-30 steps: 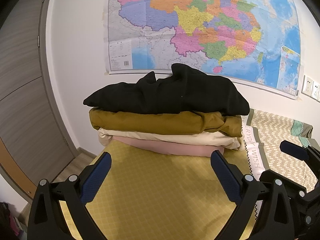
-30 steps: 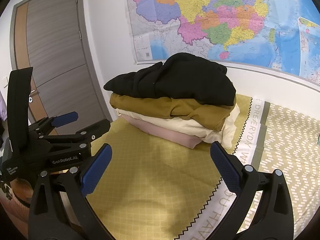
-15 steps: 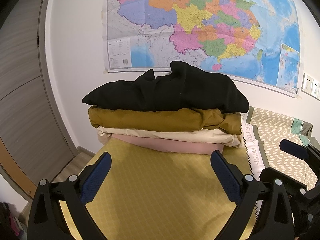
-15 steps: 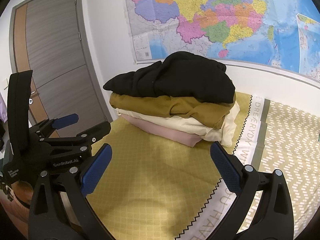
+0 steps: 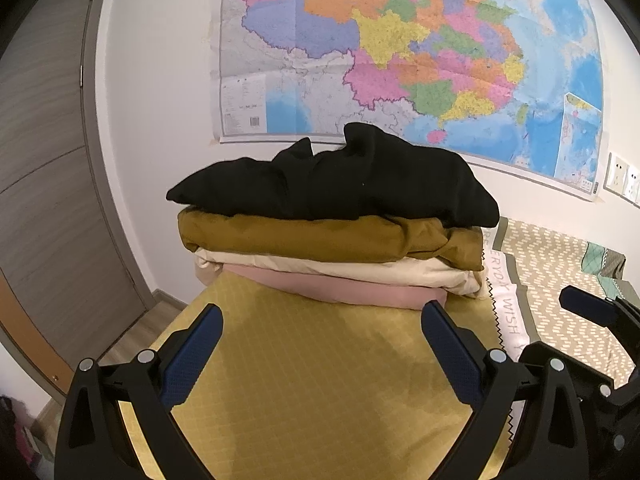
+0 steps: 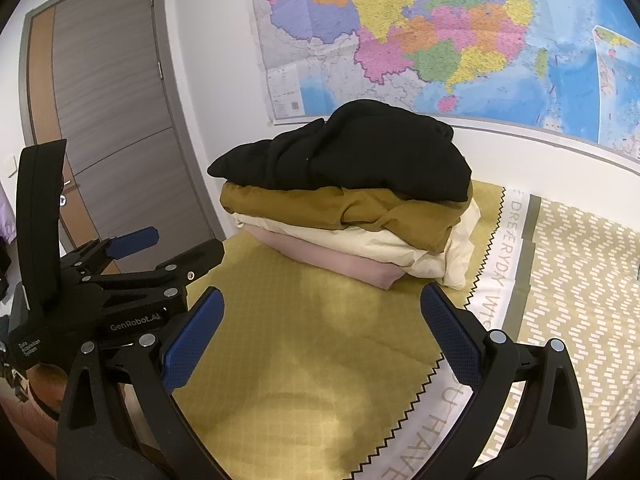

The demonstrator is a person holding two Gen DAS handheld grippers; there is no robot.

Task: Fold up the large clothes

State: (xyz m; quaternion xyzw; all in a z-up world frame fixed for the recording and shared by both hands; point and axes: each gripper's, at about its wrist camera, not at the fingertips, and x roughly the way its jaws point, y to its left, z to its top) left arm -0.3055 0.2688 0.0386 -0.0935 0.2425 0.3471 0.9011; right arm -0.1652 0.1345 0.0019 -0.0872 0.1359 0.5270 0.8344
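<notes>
Both claws, left claw [image 5: 320,344] and right claw [image 6: 320,332], are hanging wide open and empty, barely drifting since a second ago; the folded stack [image 5: 332,232] at frame centre is sitting untouched, suggesting folding is finishing.

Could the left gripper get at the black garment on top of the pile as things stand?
Probably yes: the left gripper is open and empty, the yellow cloth before it bare, and the black garment tops the pile uncovered.
</notes>
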